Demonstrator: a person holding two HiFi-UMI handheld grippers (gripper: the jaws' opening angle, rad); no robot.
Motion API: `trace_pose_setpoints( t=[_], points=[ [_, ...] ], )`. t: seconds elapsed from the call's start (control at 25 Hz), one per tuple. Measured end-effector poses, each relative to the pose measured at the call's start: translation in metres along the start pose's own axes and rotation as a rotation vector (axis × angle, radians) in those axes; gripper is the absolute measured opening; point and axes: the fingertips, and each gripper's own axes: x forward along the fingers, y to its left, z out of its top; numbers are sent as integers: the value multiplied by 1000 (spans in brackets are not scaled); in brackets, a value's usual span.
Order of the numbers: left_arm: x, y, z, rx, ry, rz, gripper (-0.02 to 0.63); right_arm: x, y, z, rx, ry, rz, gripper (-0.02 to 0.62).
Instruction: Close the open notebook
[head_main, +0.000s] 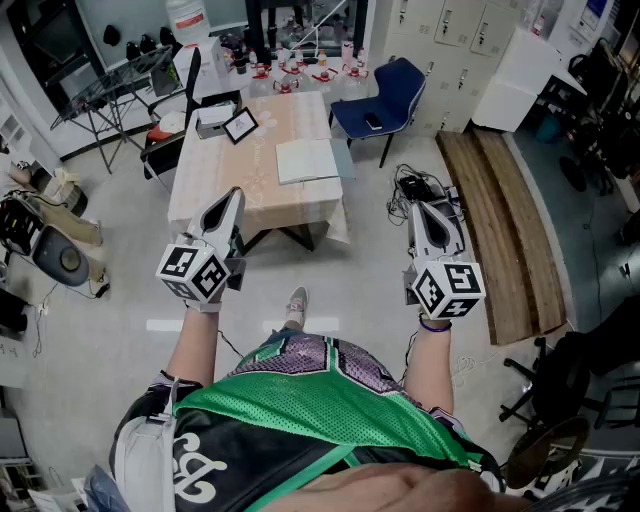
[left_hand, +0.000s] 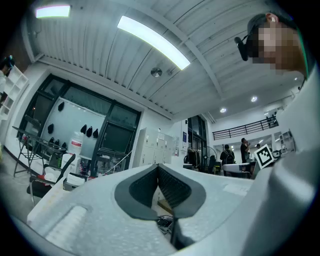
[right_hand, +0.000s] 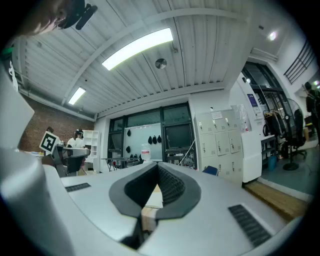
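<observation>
- Premises: a workshop with a pale floor (head_main: 100, 350). A table (head_main: 265, 200) under a beige cloth stands at 12 o'clock from the person
- Task item: the notebook (head_main: 307, 160) lies flat on the right half of the table, pale face up. It is well apart from both grippers. From this height I cannot tell whether it lies open or closed
- Other items on the table: a small tablet (head_main: 240, 125) at 10 o'clock from the notebook, with a white box (head_main: 214, 116) just beside it toward 9 o'clock
- Surroundings: a blue chair (head_main: 385, 98) at 1 o'clock from the notebook, off the table's far right corner. Long wooden boards (head_main: 505, 225) lie on the floor at 3 o'clock from the table. A tangle of cables (head_main: 420, 187) lies between table and boards
- Left gripper (head_main: 233, 196): held out over the floor just short of the table's near edge. The notebook is at 1 o'clock from it. The left gripper view shows the dark ribbed pads (left_hand: 172, 189) pressed tip to tip, clenched, with nothing between them
- Right gripper (head_main: 425, 208): held out over the floor to the right of the table, near the cables. The notebook is at 11 o'clock from it. In the right gripper view its pads (right_hand: 172, 186) meet at the tips, clenched on nothing
- Operator: a green mesh jersey (head_main: 300, 410) fills the lower frame, with one shoe (head_main: 298, 298) on the floor between the two grippers
</observation>
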Motion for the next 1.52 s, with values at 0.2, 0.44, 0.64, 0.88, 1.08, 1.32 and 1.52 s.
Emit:
trace_pose_setpoints(
  t=[0.2, 0.44, 0.64, 0.88, 1.08, 1.32, 1.52],
  points=[
    [-2, -3, 1, 0, 4, -2, 17, -4, 3, 2, -1, 3, 4, 2],
    [-2, -5, 0, -1, 7, -7, 17, -5, 5, 1, -7, 7, 7, 2],
    [-2, -6, -3, -2, 9, -7, 17, -7, 4, -1, -6, 5, 4, 3],
    [0, -1, -6, -4, 18, -2, 15, -1, 3, -3, -6, 12, 0, 2],
    [-2, 1, -10, -6, 27, 3, 17, 0, 1, -8, 15, 23, -10, 3],
    [-1, 6, -13, -13, 36, 12, 16, 8, 2, -12, 26, 31, -2, 3],
    [3, 14, -19, -14, 55, 27, 17, 21, 3, -15, 38, 49, 10, 3]
  ],
)
